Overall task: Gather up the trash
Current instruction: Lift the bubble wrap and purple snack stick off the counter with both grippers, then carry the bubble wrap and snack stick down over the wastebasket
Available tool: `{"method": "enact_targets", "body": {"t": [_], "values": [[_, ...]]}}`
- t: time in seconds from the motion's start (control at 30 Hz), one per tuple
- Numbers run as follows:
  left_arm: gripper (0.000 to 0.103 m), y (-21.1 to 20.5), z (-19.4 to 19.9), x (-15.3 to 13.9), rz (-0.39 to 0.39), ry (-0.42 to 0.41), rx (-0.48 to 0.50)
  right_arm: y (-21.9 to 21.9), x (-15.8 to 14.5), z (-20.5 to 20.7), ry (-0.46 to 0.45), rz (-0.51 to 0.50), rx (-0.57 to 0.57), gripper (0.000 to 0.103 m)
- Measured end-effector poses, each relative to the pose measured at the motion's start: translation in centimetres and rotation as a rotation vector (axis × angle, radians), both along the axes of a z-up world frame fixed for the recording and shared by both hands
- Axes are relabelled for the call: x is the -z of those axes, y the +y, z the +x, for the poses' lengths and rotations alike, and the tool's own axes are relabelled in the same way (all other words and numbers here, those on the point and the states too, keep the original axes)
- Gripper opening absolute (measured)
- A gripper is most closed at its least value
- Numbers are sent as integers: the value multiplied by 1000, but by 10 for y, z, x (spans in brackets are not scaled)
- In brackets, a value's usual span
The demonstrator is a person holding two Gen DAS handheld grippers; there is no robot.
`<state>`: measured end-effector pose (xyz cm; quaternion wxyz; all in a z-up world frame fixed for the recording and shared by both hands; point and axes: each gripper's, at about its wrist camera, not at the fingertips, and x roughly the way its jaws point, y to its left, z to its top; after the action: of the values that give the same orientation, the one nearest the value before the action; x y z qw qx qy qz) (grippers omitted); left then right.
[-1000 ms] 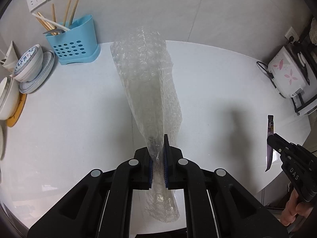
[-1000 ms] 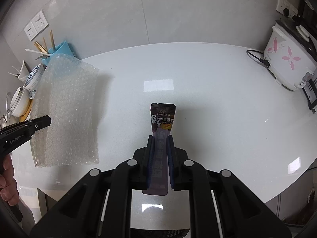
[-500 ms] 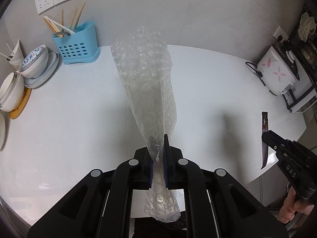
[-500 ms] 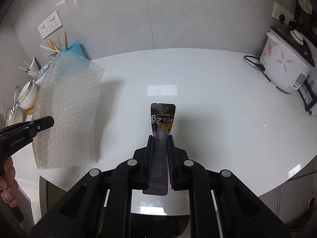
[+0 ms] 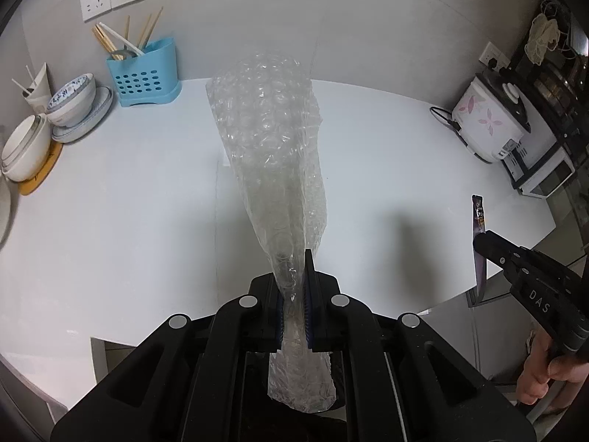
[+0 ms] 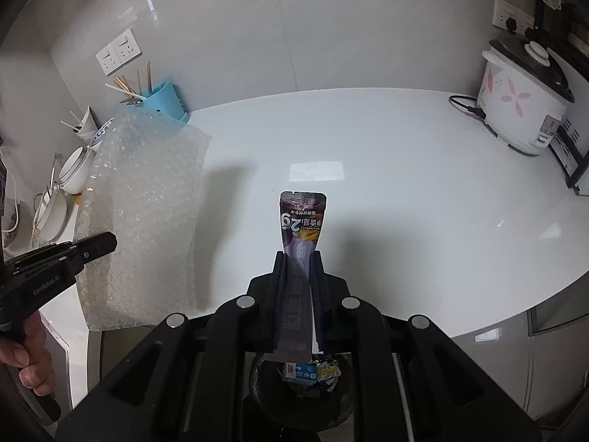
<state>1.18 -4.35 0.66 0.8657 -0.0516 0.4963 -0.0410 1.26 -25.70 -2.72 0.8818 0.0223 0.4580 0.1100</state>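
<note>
A sheet of clear bubble wrap (image 5: pixel 272 169) stands up out of my left gripper (image 5: pixel 294 269), which is shut on its lower part; the sheet's tail hangs below the jaws. From the right wrist view the same bubble wrap (image 6: pixel 143 206) shows flat at the left, with the left gripper (image 6: pixel 106 241) clamped on its edge. My right gripper (image 6: pixel 299 258) is shut on a purple snack wrapper (image 6: pixel 302 217) that sticks up past the fingertips. That snack wrapper (image 5: pixel 478 221) appears edge-on at the right of the left wrist view. Below the right gripper sits a black trash bin (image 6: pixel 265 386) with packets inside.
The white counter (image 6: pixel 405 191) curves below both grippers. A blue utensil holder (image 5: pixel 145 77), stacked bowls (image 5: pixel 70 105) and a cup sit at its back left. A white rice cooker (image 6: pixel 522 88) with its cord stands at the back right.
Both grippers drew back from the counter and rose a little, each keeping its trash. The counter's front edge and the bin beneath have come into view.
</note>
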Motion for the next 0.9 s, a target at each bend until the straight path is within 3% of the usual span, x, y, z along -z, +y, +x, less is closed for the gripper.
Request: {"method": "enact_targets", "body": {"t": [0.67, 0.9], "values": [[7, -30, -100, 31, -38, 49, 55, -18, 38, -93, 8, -48, -34, 12], [7, -38, -125, 54, -39, 83, 64, -20, 62, -113, 22, -40, -44, 12]]}}
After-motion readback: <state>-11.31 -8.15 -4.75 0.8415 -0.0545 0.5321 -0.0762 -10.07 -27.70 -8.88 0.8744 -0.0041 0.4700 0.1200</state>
